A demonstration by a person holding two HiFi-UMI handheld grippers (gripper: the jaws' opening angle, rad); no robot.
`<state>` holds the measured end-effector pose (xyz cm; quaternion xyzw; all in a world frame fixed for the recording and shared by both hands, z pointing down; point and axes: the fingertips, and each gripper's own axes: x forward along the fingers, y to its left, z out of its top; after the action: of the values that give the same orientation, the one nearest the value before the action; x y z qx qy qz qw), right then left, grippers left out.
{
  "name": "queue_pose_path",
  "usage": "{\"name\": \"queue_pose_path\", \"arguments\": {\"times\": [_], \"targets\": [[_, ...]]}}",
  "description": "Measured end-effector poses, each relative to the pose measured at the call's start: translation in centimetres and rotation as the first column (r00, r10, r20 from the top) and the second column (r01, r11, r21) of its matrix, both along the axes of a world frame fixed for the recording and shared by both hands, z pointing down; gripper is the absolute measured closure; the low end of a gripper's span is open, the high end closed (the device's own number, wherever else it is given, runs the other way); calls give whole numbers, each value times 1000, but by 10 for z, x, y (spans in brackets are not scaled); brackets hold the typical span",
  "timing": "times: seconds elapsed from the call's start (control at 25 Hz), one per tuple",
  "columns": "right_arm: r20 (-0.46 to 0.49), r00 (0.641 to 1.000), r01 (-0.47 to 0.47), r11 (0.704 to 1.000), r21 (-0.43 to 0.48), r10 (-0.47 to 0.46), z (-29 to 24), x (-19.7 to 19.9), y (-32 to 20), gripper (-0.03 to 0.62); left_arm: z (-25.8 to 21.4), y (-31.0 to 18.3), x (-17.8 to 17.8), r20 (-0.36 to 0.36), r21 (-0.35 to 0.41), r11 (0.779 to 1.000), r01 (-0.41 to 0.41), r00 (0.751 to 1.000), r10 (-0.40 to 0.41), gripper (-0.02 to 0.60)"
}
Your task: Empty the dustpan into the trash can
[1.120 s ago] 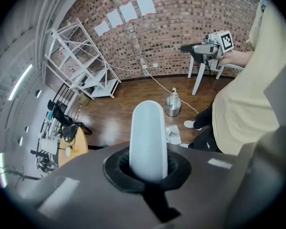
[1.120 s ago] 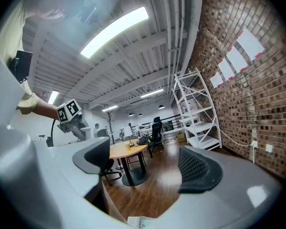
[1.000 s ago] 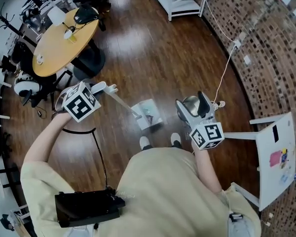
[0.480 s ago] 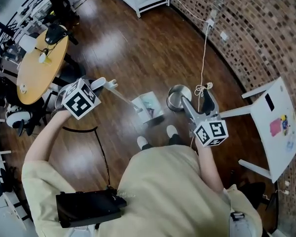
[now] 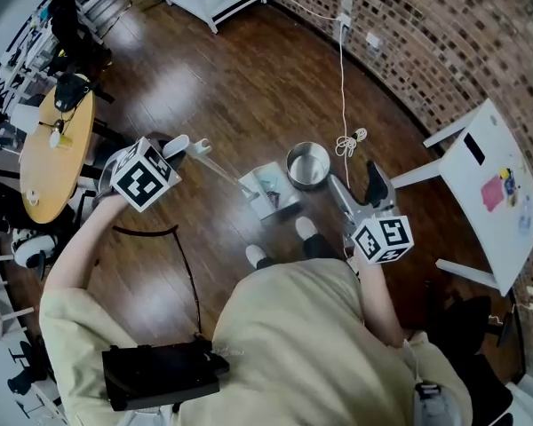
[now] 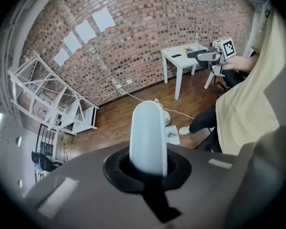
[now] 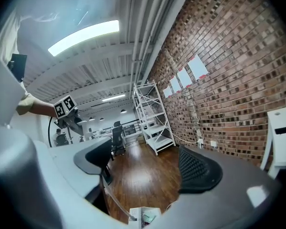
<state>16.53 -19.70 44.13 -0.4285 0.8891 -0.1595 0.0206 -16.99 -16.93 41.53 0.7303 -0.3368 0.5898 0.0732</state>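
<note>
Your left gripper [image 5: 188, 145] clenched on dustpan handle [image 6: 148, 137] — dustpan [image 5: 271, 191] hangs low by your feet, just beside trash can [image 5: 290, 169], likely for tipping. Your right gripper [image 5: 355, 183] empty — jaws just narrowed, held clear.

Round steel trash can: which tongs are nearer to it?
Right. The right tongs, empty, jaws just closed partway, are just right of the trash can; the left tongs grip the white dustpan's long handle farther off on its left.
</note>
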Motion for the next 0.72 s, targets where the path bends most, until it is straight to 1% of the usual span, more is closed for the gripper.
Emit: {"name": "queue_pose_path", "arguments": {"times": [0.24,0.4,0.52,0.64,0.72], "targets": [[13,999,-48,999,-15,48,4,22,-4,168,6,-20,16,-39,-41,998,49,998,-50,581],[12,998,-56,998,-20,56,9,26,-7,168,5,-43,22,-25,-20,1000,22,999,-23,581],[11,998,-65,998,-25,65,13,32,-11,168,16,-59,35,-14,-17,1000,10,1000,-10,581],[10,997,-77,997,-31,77,15,37,-14,168,33,-67,48,19,-20,1000,-22,1000,22,581],[8,996,-85,996,-36,85,18,41,-17,168,34,-76,58,43,-6,999,-47,998,47,581]]}}
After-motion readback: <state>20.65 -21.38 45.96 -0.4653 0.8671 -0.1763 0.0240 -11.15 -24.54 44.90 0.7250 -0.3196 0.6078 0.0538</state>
